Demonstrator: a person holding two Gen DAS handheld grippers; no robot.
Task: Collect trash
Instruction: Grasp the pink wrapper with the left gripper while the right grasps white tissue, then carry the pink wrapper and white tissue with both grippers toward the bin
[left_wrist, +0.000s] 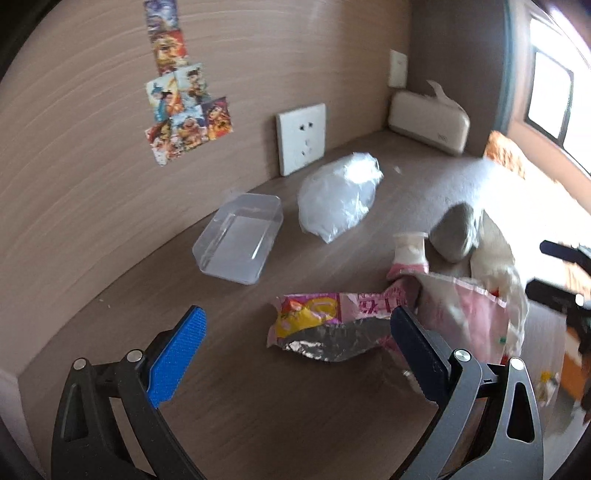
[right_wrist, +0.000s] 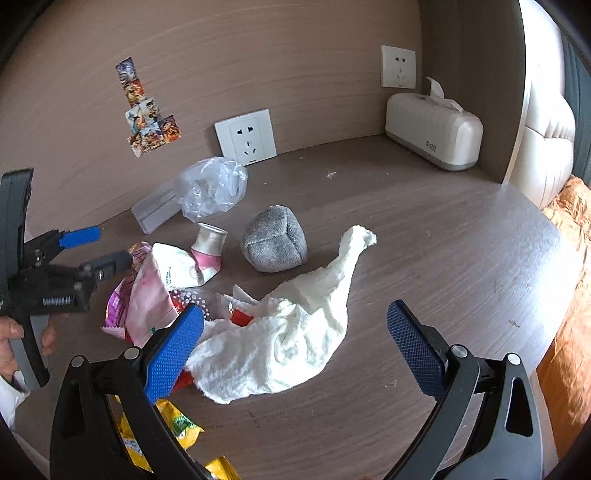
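Both tongs gape wide: left (left_wrist: 297, 332) over snack wrapper (left_wrist: 325, 328), right (right_wrist: 295, 332) over white tissue (right_wrist: 291, 332).

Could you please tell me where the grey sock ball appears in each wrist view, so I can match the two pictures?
Left wrist view: the grey sock ball sits right of centre, just behind the small paper cup.
Right wrist view: it lies near the centre, right of the same cup.
Shared landmark: the white wall socket at the desk's back edge.
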